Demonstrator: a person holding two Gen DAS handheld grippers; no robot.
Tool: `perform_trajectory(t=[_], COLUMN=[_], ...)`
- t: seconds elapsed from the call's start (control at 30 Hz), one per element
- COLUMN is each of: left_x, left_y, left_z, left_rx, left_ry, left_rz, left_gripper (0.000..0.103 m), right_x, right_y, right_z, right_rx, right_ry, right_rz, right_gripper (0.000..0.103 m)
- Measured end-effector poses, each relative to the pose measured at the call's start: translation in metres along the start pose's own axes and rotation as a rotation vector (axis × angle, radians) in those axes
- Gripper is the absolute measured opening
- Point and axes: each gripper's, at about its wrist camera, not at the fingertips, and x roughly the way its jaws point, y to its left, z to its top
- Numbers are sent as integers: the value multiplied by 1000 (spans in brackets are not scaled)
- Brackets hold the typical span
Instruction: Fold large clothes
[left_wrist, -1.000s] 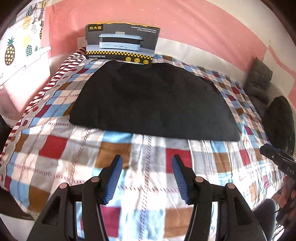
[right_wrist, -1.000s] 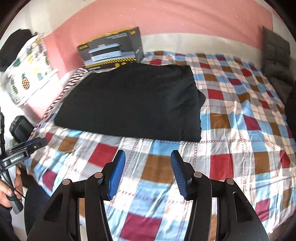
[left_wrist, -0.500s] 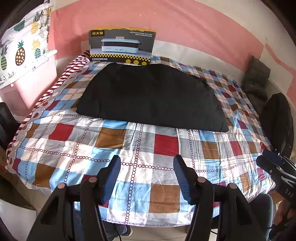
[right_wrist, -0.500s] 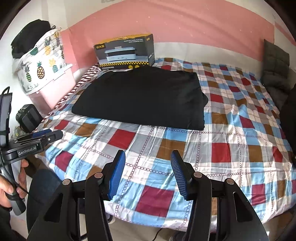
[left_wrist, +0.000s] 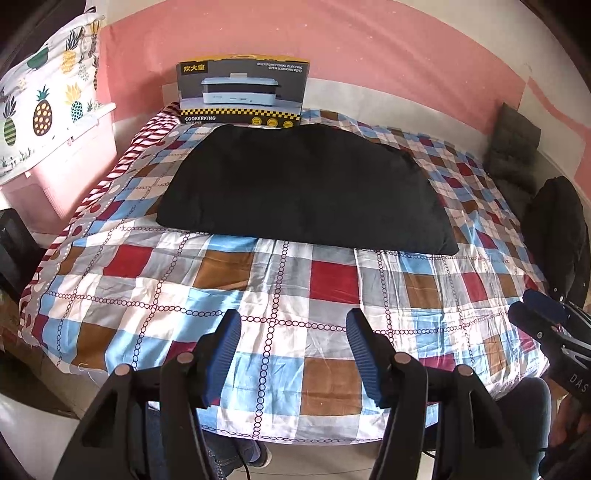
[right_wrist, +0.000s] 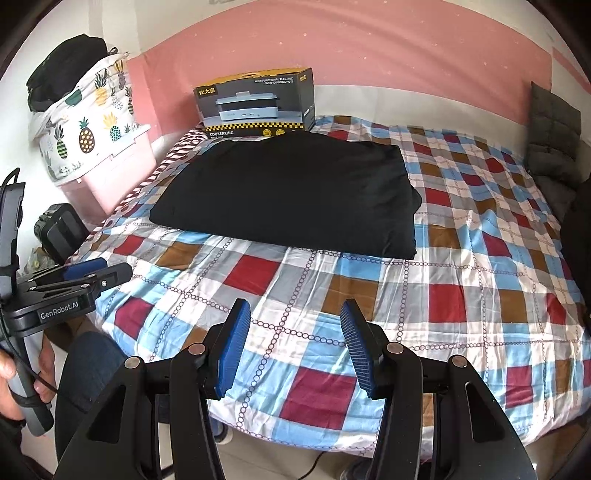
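fold looks finished, both grippers free

the black garment (left_wrist: 303, 188) lies on the checked bedspread (left_wrist: 258, 295) as a neat flat rectangle, its far edge just beside the cardboard box (left_wrist: 242, 92) at the wall. its edges look squared and no sleeve sticks out, so the folding seems done, or close to it. the left gripper (left_wrist: 293, 354) and the right gripper (right_wrist: 291, 345) both hang near the foot of the bed, well apart from the garment, jaws spread wide and holding nothing. at most a final tidy or putting it away remains.
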Motion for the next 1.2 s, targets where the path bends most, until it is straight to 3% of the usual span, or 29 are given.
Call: perform_trajectory(t=[1.2], left_x=[-2], left_y=[0], left_z=[0], left_rx=[8], left_ry=[-4], left_rz=[30], left_gripper=[61], right_x=[5], right_y=[-2], right_z=[3], right_rx=[-9], right_ry=[7], right_rz=[11], right_gripper=[52])
